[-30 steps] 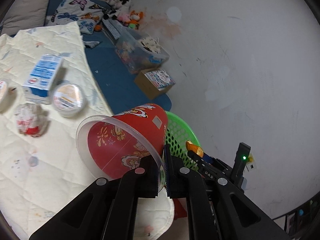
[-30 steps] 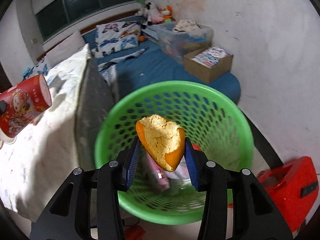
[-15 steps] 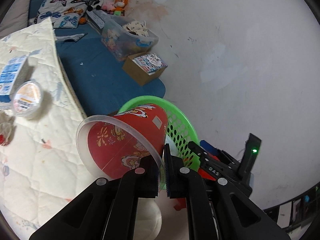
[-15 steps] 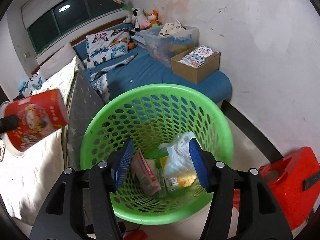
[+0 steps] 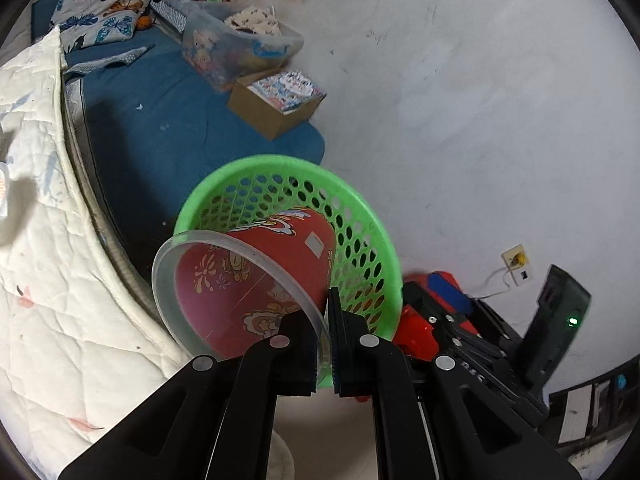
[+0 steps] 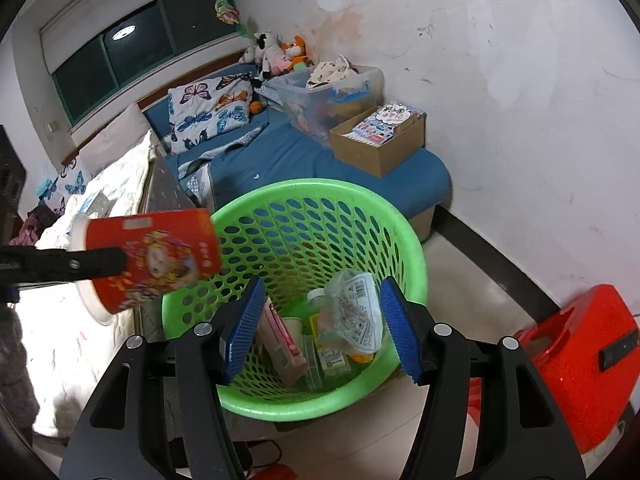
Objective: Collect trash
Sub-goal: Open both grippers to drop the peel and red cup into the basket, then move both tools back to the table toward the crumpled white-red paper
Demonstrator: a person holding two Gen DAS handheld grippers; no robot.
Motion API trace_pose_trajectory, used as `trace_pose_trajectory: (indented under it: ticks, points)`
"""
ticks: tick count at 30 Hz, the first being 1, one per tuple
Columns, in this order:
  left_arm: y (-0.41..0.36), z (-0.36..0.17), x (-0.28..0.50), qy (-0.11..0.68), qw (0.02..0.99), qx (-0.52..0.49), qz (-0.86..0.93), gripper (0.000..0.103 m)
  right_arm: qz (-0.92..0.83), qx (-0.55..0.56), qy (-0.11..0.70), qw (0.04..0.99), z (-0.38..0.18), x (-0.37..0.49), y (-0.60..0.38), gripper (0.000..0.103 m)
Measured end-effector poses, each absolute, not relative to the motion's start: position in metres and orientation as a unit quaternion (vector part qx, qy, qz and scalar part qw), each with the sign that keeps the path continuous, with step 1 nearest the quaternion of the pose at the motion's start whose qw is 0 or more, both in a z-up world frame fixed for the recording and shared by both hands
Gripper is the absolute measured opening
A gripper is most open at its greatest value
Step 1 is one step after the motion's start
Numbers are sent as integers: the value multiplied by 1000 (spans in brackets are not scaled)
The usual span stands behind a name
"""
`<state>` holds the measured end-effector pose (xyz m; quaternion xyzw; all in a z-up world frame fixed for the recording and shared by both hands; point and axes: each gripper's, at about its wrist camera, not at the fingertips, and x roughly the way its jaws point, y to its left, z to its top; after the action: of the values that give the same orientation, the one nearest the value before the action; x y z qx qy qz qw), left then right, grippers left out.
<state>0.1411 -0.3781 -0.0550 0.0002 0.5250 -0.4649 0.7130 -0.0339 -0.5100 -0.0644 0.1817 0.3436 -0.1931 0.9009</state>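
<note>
My left gripper (image 5: 325,336) is shut on the rim of a red printed paper cup (image 5: 256,280) with a clear lid rim, held tilted over the near edge of the green mesh basket (image 5: 360,216). In the right wrist view the same cup (image 6: 156,256) hangs at the basket's left rim (image 6: 416,248). My right gripper (image 6: 320,332) is open and empty above the basket. Inside lie a clear plastic wrapper (image 6: 352,312), a pink box (image 6: 280,340) and a piece of orange peel (image 6: 360,357).
A white quilt (image 5: 48,280) covers the bed at left. A blue mattress (image 6: 304,156) carries a cardboard box (image 6: 380,140) and a clear storage bin (image 6: 332,84). A red device (image 6: 580,356) sits on the floor at right, by the white wall.
My right gripper opened and dropped the orange peel into the basket, then stayed open above it. My left gripper carried the red cup from over the quilt to the basket's rim.
</note>
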Motion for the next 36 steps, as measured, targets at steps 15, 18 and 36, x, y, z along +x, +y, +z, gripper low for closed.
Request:
trace_pose_trajectory:
  ticks: [15, 18, 36]
  points:
    - [-404, -73, 136, 550, 697, 28, -460, 17, -194, 202, 342, 897, -71, -47, -516, 61]
    - [-402, -72, 135, 547, 702, 31, -455, 28, -194, 205, 341, 897, -71, -47, -517, 61]
    - [-314, -34, 138, 470, 774, 23, -424, 29, -146, 180, 345, 910, -57, -20, -472, 61]
